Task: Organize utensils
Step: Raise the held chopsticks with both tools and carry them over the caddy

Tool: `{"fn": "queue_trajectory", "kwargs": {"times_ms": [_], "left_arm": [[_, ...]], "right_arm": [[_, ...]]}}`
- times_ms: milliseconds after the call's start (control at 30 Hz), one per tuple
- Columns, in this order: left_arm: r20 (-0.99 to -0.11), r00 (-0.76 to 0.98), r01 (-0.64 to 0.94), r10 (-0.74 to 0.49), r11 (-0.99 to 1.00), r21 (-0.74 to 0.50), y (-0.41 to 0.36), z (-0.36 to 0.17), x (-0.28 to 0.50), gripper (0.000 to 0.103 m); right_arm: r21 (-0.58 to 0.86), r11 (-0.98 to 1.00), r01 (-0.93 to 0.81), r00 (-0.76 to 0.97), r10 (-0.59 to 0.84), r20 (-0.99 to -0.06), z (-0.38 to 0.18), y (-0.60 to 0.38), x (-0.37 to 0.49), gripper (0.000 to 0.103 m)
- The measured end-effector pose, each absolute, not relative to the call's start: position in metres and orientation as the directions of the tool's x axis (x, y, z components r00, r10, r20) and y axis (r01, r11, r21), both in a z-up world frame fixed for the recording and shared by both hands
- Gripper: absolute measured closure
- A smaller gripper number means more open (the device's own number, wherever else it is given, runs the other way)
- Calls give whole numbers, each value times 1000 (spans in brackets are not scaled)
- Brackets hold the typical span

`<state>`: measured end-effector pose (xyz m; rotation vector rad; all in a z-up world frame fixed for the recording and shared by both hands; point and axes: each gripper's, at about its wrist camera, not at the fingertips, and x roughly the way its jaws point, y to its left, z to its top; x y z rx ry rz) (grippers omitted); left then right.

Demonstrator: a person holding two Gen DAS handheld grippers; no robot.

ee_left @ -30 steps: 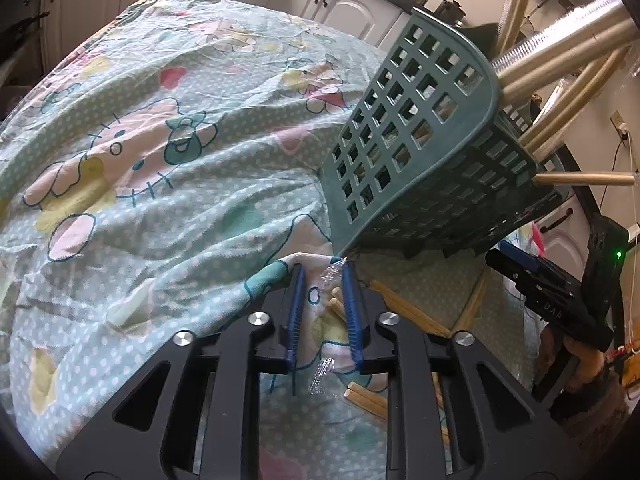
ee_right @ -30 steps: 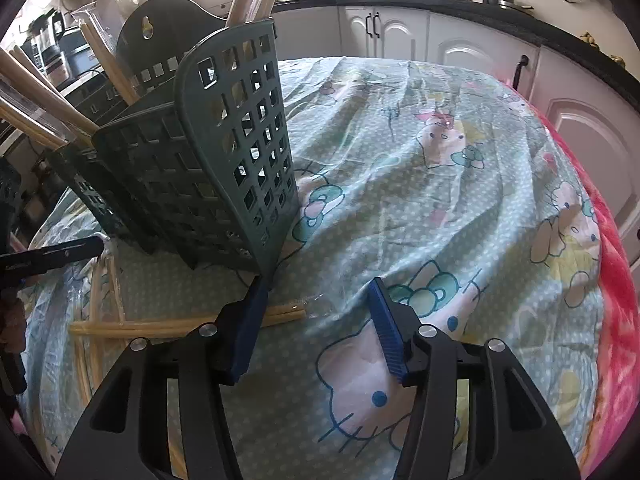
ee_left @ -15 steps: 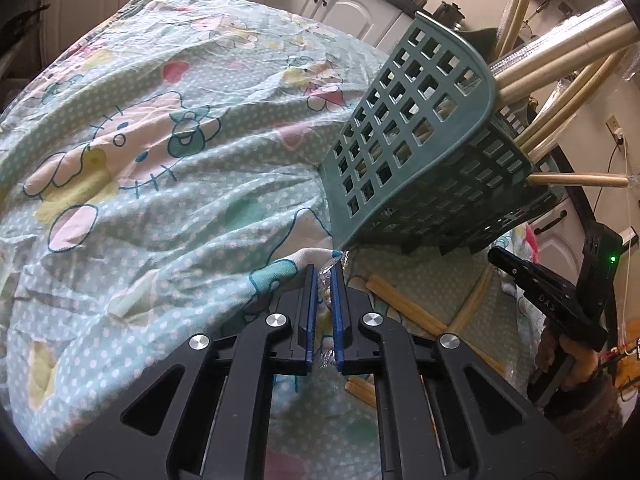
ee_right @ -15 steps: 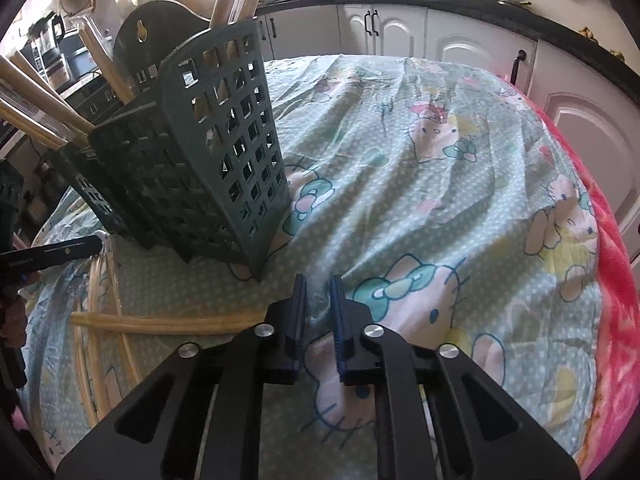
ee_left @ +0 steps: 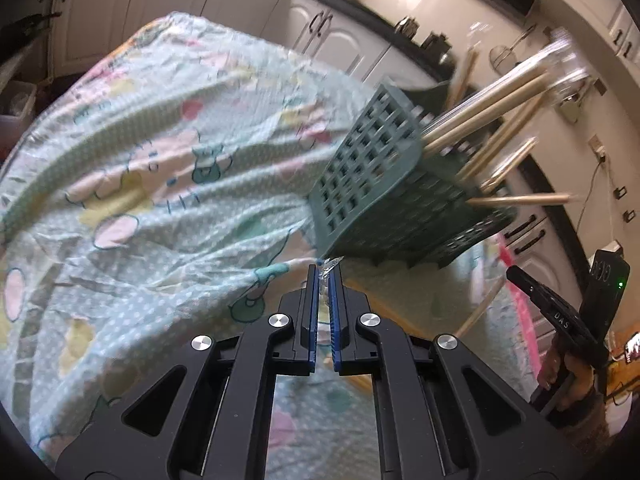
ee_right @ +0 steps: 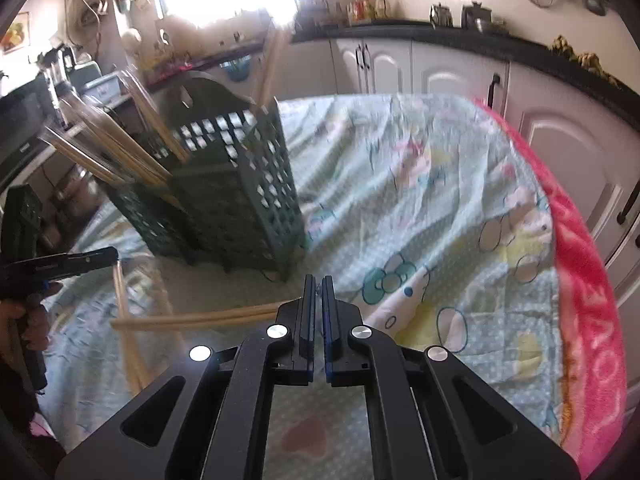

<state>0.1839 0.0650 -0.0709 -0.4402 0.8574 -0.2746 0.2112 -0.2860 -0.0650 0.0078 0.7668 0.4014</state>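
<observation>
A green slotted utensil basket [ee_left: 384,200] stands on the cartoon-print cloth, with several wrapped wooden chopstick pairs [ee_left: 488,108] sticking out of it; it also shows in the right wrist view [ee_right: 240,200]. My left gripper [ee_left: 325,280] is shut on the clear plastic wrapper end [ee_left: 330,266] of a chopstick pair, lifted above the cloth in front of the basket. My right gripper [ee_right: 317,284] is shut on the end of a wrapped chopstick pair [ee_right: 200,318] that runs out to the left, lifted off the cloth. More chopsticks [ee_right: 128,320] lie on the cloth at left.
The cloth-covered table [ee_right: 420,200] has a pink edge [ee_right: 588,300] at right. White kitchen cabinets [ee_right: 440,68] and a dark counter ring the table. Each gripper shows in the other's view, the right one [ee_left: 560,312] and the left one [ee_right: 48,268].
Both grippers closed from open onto wrapped chopstick ends, then rose away from the cloth; the basket now looks lower and further away in both views.
</observation>
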Motion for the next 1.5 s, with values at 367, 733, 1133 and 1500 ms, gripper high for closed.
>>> {"fn": "queue_trajectory", "kwargs": {"times_ms": [367,733,1133,1500], "left_arm": [[-551,704,182,-448,864,-470,47,-7,158,101],[-448,724,339,-525,836,-432,14,55,146,101],[-364,736,435,-571,810,-392,-7,109,148,101],[-270,772,482,-576,806,-342,-16,170,154,101]], "right_arm": [[122,899,-422,727,415,-547,5,-272,172,100],[72,872,-484,771,463,-438,65,-259,143,100],[17,872,-490,814,464,-349,110,-264,133,100],[-26,881,-473,855,452,-252,159,-265,137,100]]}}
